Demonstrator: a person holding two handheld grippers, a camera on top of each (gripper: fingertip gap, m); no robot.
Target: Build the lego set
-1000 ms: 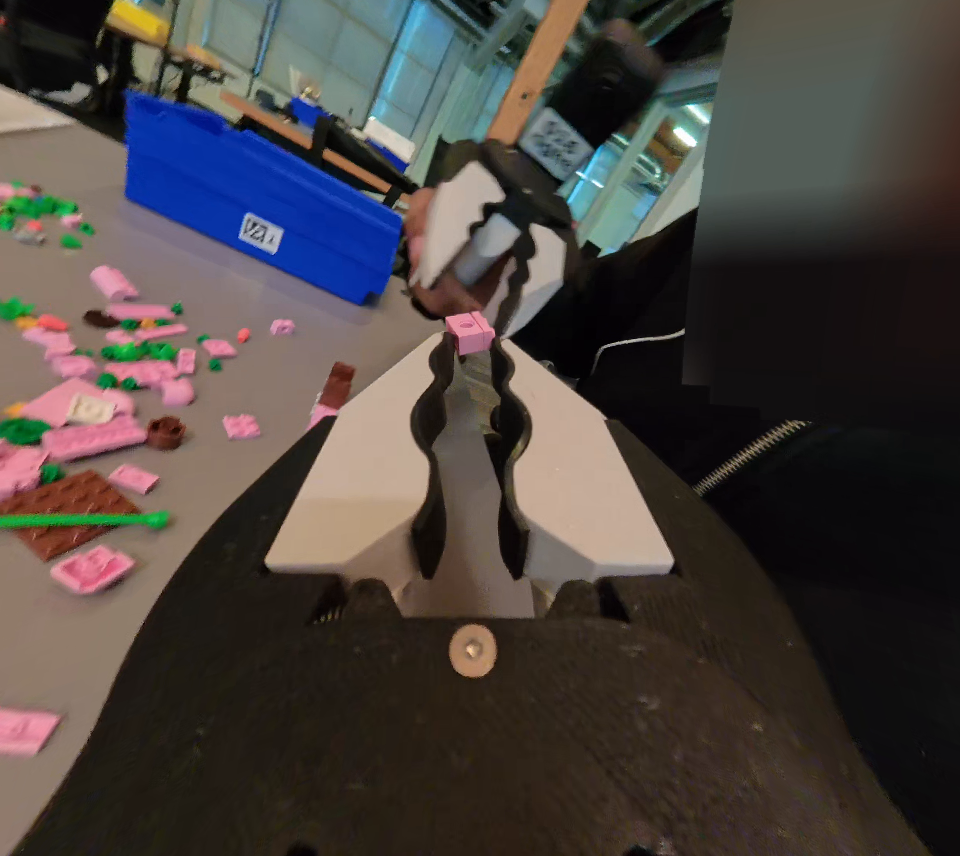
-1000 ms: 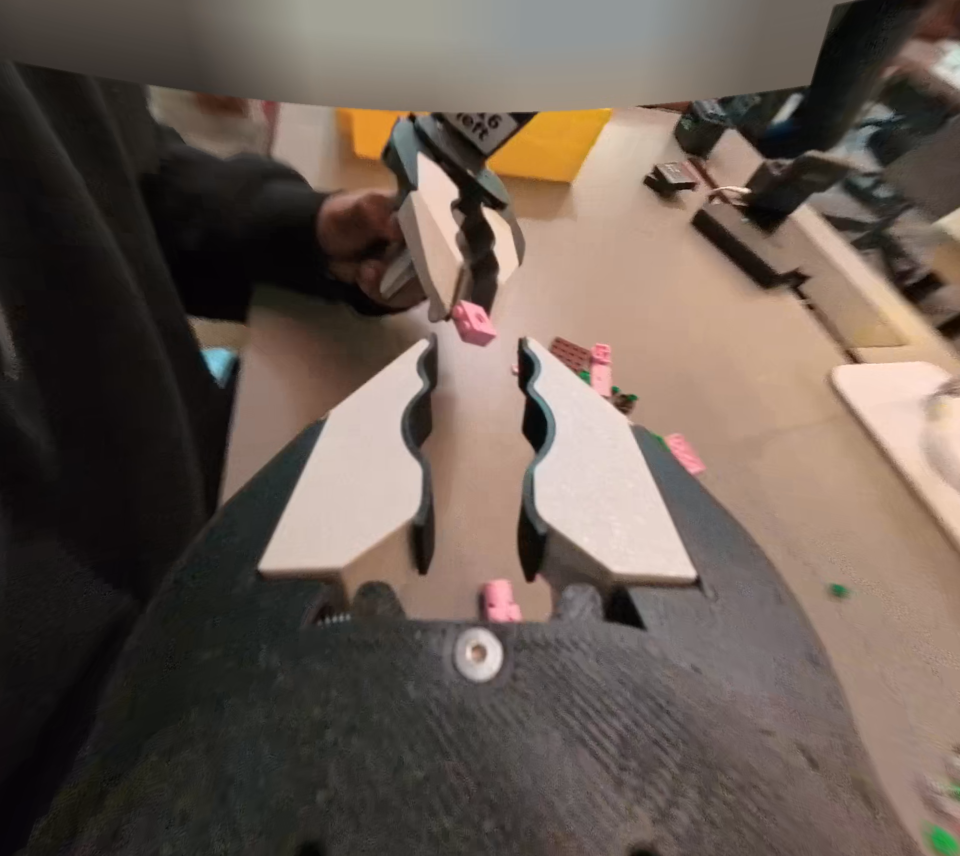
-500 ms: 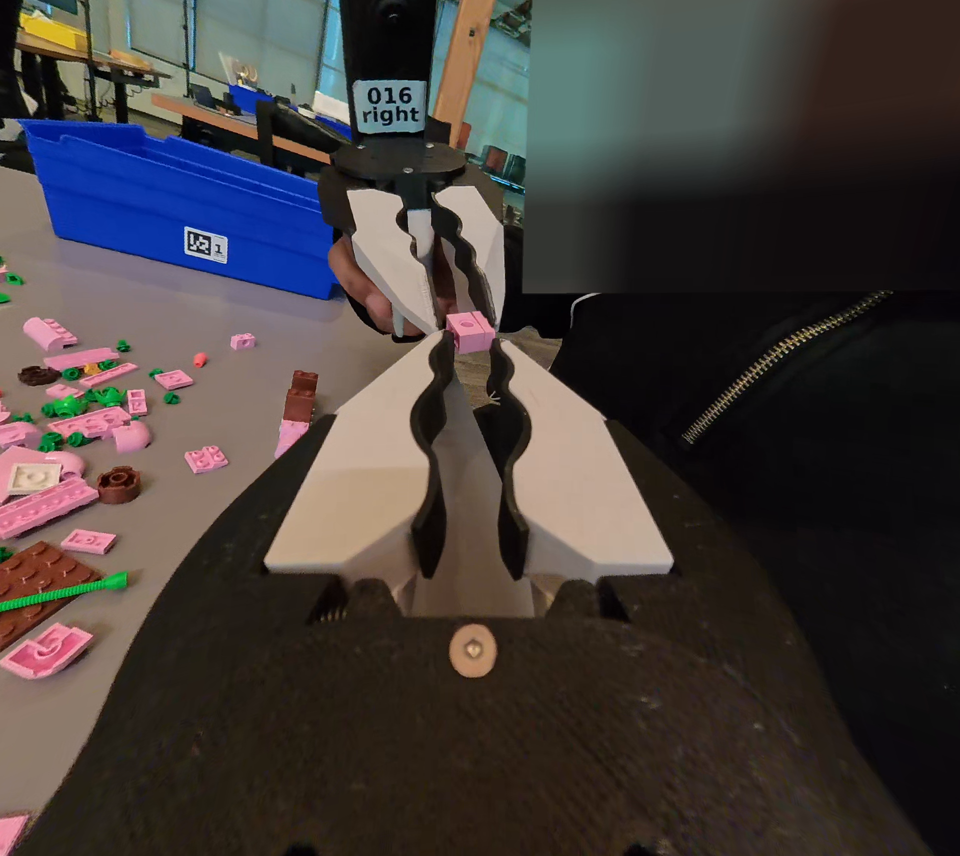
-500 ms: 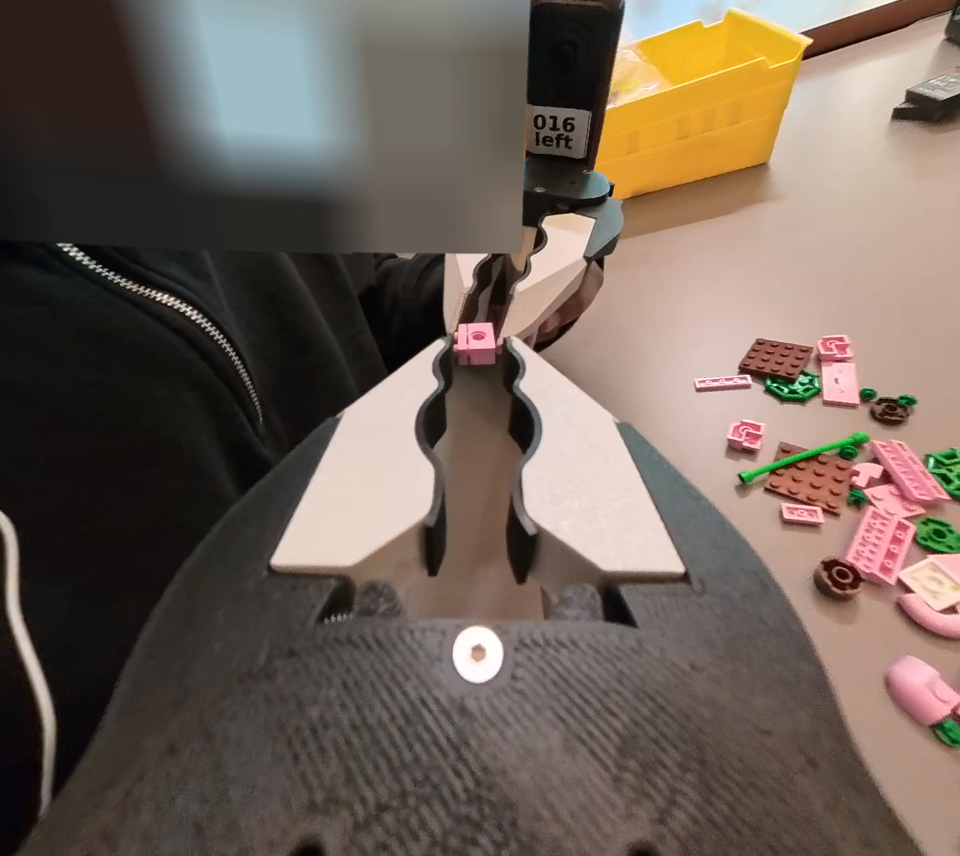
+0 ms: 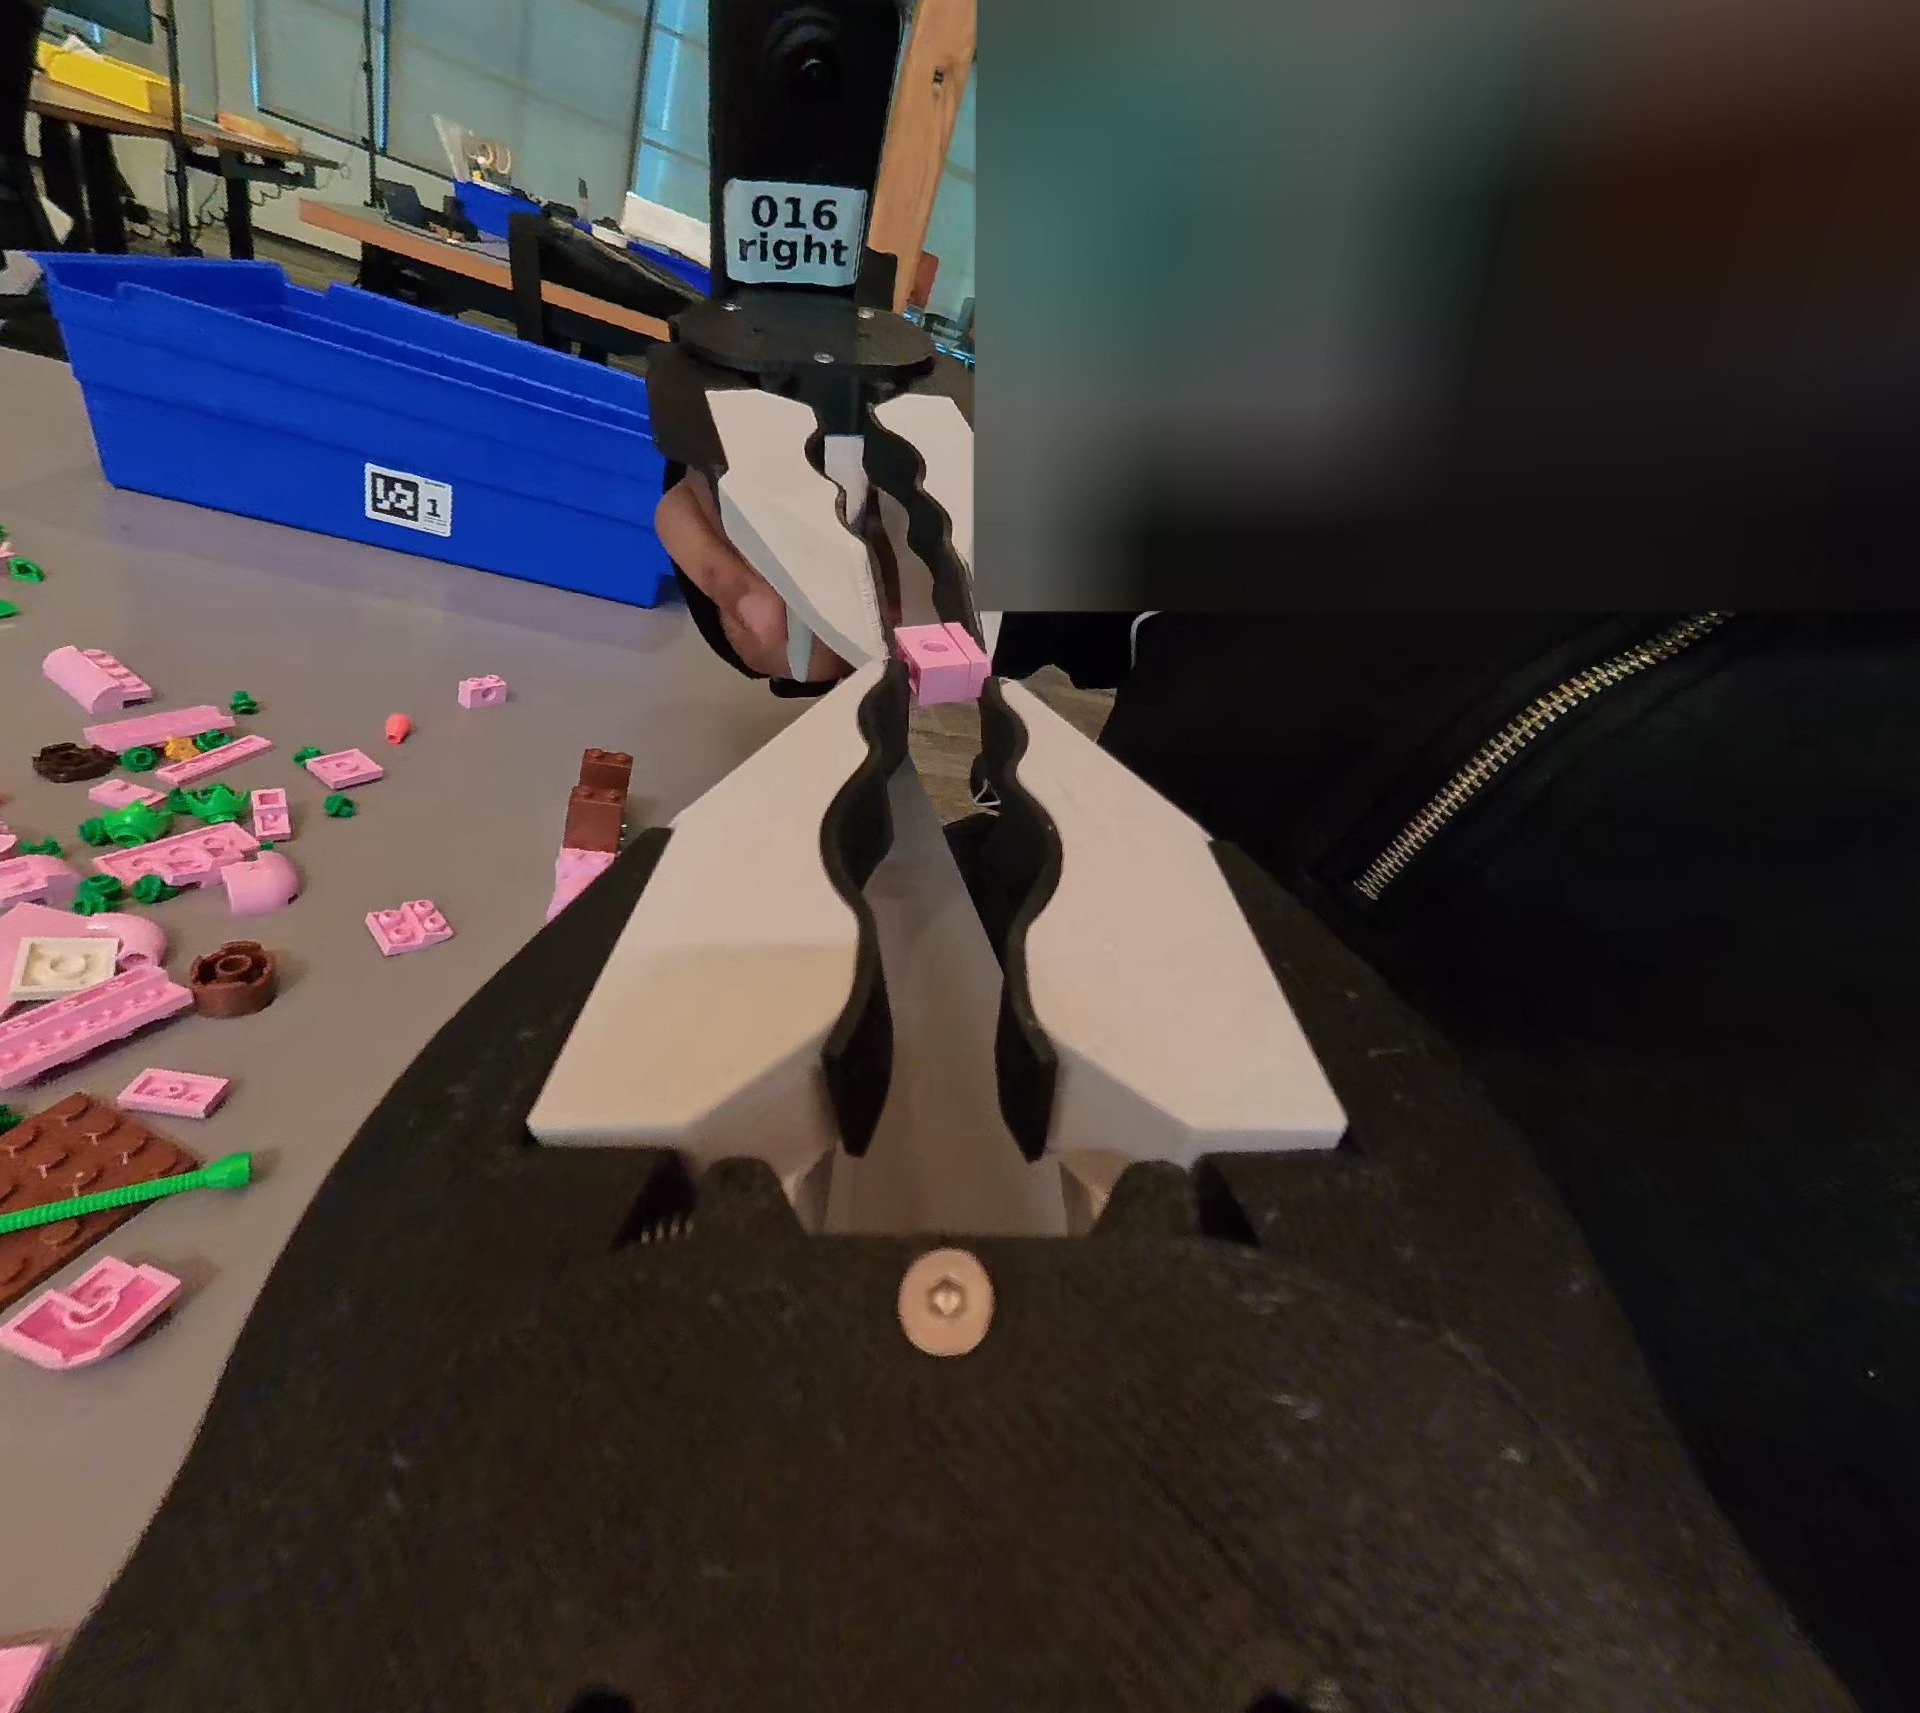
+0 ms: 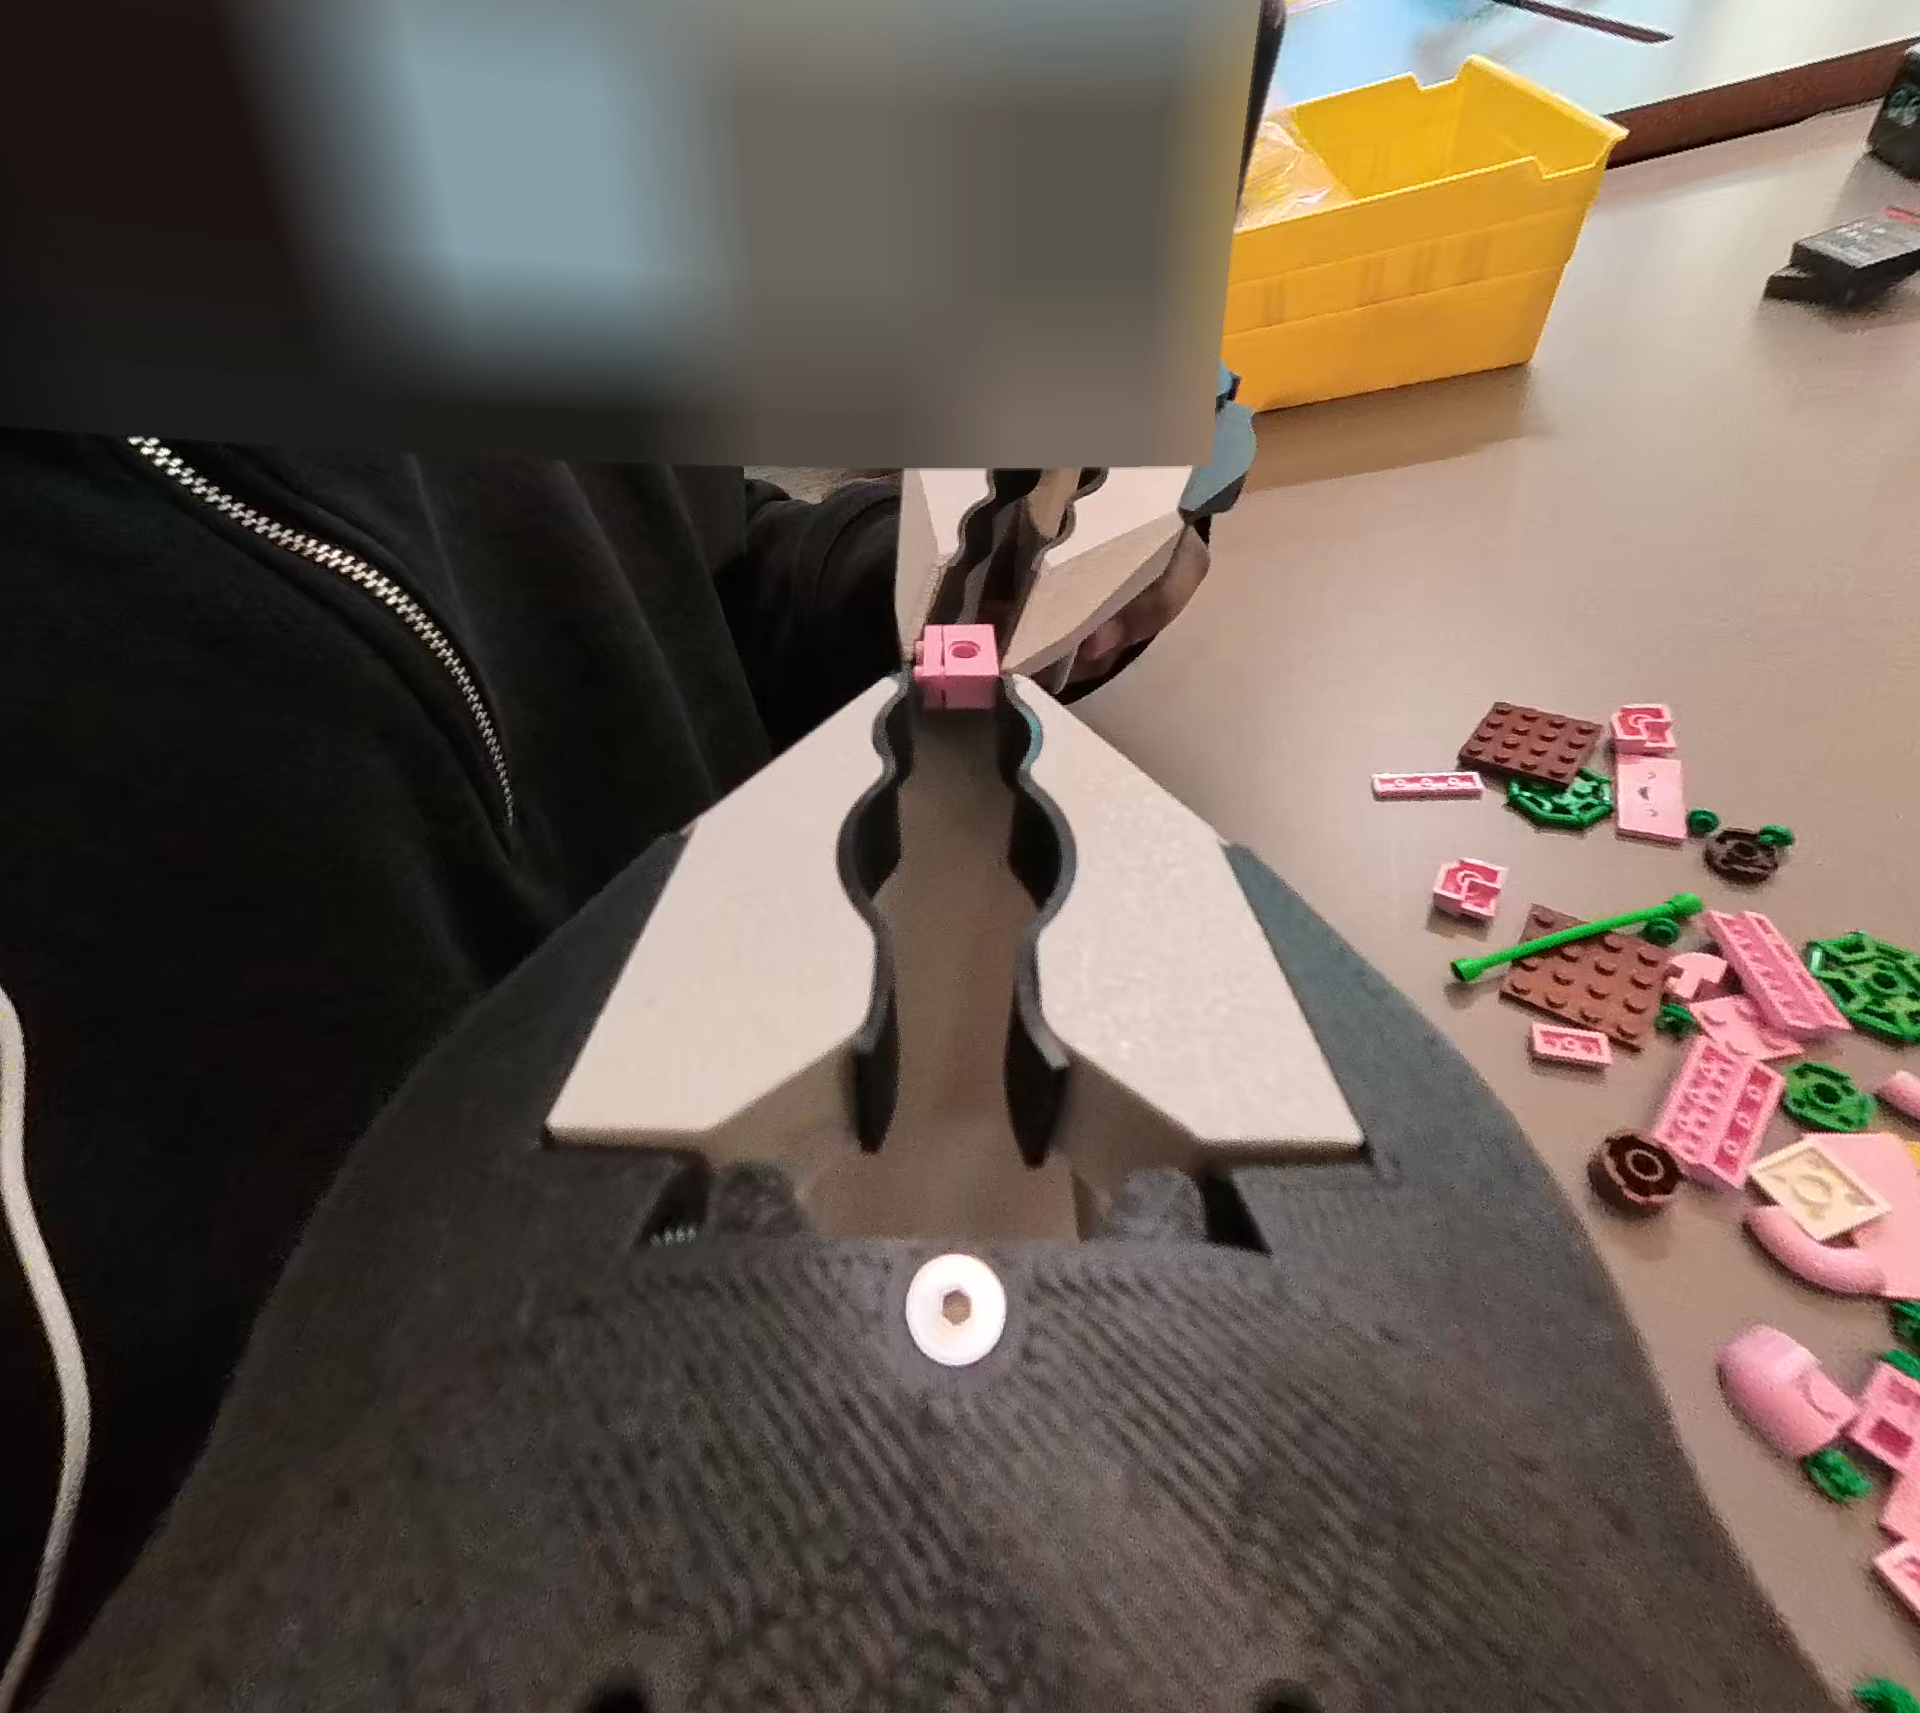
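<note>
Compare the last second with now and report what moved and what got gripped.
The right claw swung in from apart and open, closing its tips on the small pink brick that the left claw holds, so both now pinch it in the air before the black jacket. The left claw's grip is unchanged, and the loose pieces on the grey table lie as before.

Soft daylight, sharp, wide-angle edge warping

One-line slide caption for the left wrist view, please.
Left claw and right claw meet tip to tip on a small pink brick above the parts-strewn table.
</note>
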